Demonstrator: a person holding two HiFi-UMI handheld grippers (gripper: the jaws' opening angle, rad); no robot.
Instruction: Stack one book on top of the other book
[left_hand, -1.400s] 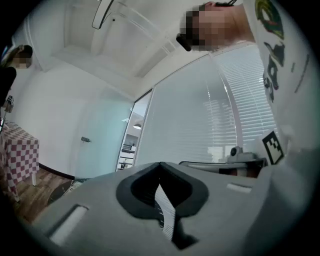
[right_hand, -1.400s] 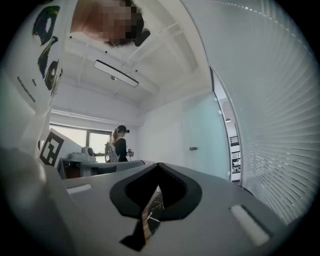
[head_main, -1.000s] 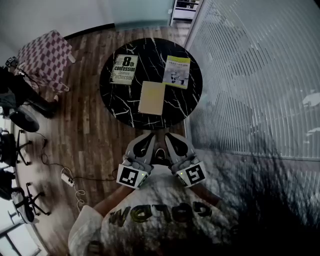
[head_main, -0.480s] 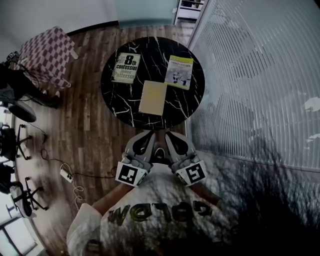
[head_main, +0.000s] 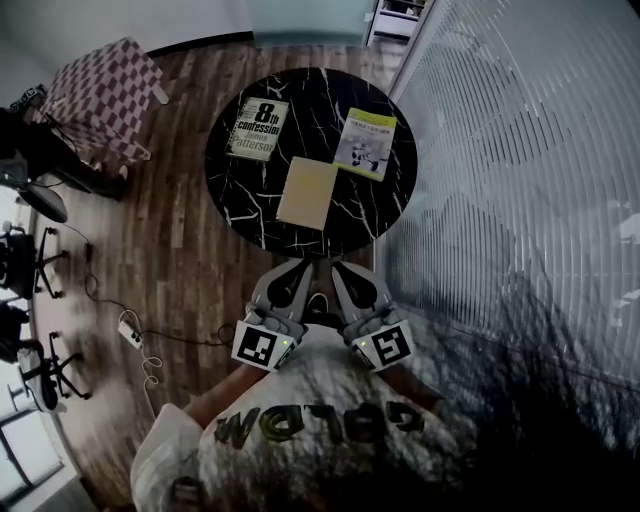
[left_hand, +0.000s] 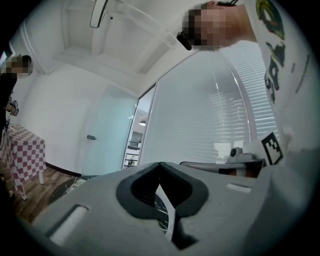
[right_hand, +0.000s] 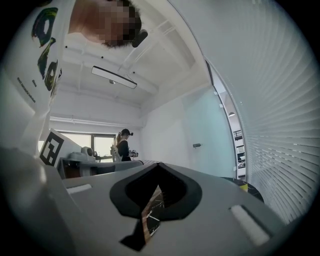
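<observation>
Three books lie on a round black marble table (head_main: 318, 108): the "8th confession" book (head_main: 258, 130) at back left, a green-yellow book (head_main: 366, 144) at back right, and a plain yellow book (head_main: 307, 192) near the front. My left gripper (head_main: 298, 270) and right gripper (head_main: 338, 270) hover side by side just short of the table's near edge, both shut and empty. In the left gripper view the grey jaws of the left gripper (left_hand: 160, 166) meet. In the right gripper view the right gripper (right_hand: 159, 165) is likewise closed. Both point level.
A checkered-cloth table (head_main: 105, 95) stands at the left, with office chairs (head_main: 30, 270) and a power strip (head_main: 130, 330) on the wood floor. A glass wall with blinds (head_main: 500, 200) runs along the right. A person (right_hand: 122, 145) stands far off.
Both grippers stay shut and have shifted slightly together with the person. The table sits a little higher and further right in the head view. The books have not moved.
</observation>
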